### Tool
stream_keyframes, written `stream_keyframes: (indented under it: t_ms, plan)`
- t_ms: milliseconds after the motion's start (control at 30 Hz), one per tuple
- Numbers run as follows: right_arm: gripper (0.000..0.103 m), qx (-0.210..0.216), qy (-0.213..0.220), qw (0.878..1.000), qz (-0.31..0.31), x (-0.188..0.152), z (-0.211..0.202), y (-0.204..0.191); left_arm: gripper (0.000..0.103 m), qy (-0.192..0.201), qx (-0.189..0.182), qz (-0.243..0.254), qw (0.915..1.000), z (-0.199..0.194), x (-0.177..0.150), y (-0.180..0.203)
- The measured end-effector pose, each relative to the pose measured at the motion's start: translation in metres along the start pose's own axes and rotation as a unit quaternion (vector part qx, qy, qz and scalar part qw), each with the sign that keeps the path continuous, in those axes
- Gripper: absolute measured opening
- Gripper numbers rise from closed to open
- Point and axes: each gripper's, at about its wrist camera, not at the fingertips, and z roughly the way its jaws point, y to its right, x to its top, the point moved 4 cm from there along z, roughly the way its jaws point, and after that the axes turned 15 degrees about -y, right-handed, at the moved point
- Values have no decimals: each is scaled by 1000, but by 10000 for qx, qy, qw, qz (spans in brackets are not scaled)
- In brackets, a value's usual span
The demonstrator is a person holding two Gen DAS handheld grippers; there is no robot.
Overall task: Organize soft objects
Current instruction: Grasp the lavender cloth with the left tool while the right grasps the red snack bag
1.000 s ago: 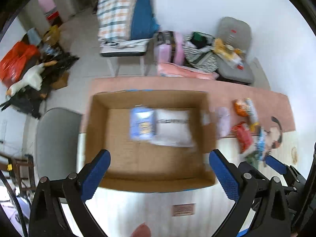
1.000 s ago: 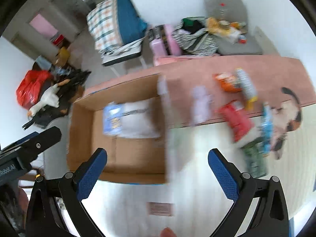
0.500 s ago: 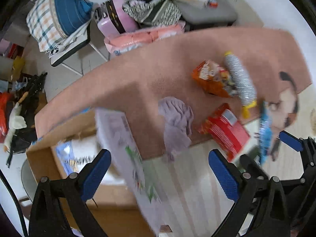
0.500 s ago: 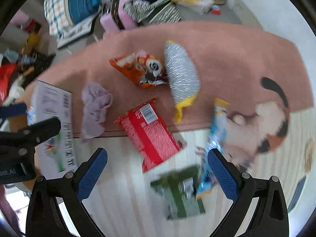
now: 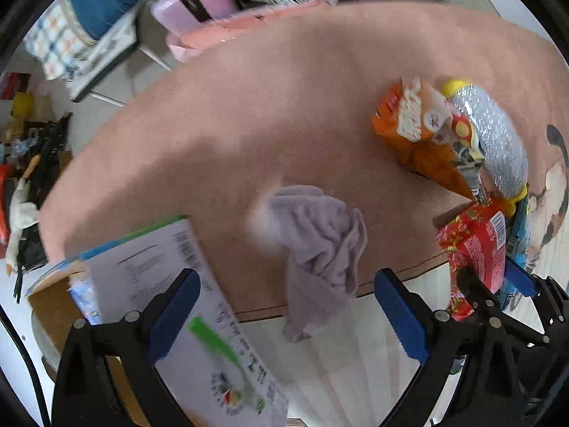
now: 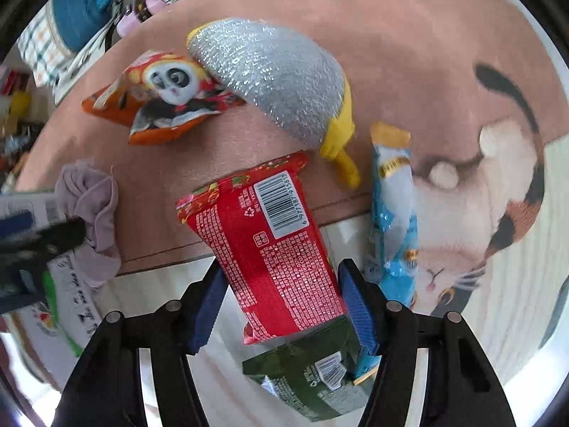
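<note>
A crumpled mauve cloth point(image 5: 320, 249) lies at the pink mat's near edge; my left gripper point(image 5: 288, 316) is open, its blue pads either side of the cloth's lower end. In the right wrist view the cloth point(image 6: 92, 206) is at the left. My right gripper point(image 6: 281, 309) straddles a red snack packet point(image 6: 270, 245) with both pads at its sides; the jaws have narrowed to its width. An orange snack bag point(image 6: 160, 99), a silver-and-yellow bag point(image 6: 274, 82), a blue packet point(image 6: 391, 213) and a green packet point(image 6: 313, 366) lie around it.
The cardboard box flap with a white printed label point(image 5: 185, 313) stands at the lower left beside the left gripper. A pink mat with a cat print point(image 6: 480, 185) covers the table. Chairs piled with clothes point(image 5: 92, 25) stand beyond the table.
Both grippers swung right from the box and came down close to the table. The left now frames the mauve cloth. The right has narrowed around the red packet.
</note>
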Motion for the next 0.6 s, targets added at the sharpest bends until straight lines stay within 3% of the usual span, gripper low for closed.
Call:
stream_keyframes:
  t_ms: [100,333,433,500,533,567,600]
  plan:
    - [75,-10,-26,9999,-121,5,2,0,99,6,384,325,9987,4,8,11]
    - [75,-300,-238,9989,-278,22,11,-9,98,-432,126,383,9983,38,19,13]
    - [76,-487,-247,9980,-305,24,14,-14,84,-458,-156,281,9984,43,20,6]
    - [72,-708,-267,9966,-317,22,19,-23,66,-437,-414,236,9979,42,16,3]
    - [67,-761,-240,9964,-289,20,24,-30,46,-368,-414,240,9982,40,14,0]
    - [57,-784,-184,9964,-273,17,23,-33,32,-315,-390,263,9984,37,10,-1]
    - [55,-812,-150,9963,-239,15,22,-35,32,-292,-433,255,9983,36,5,-2]
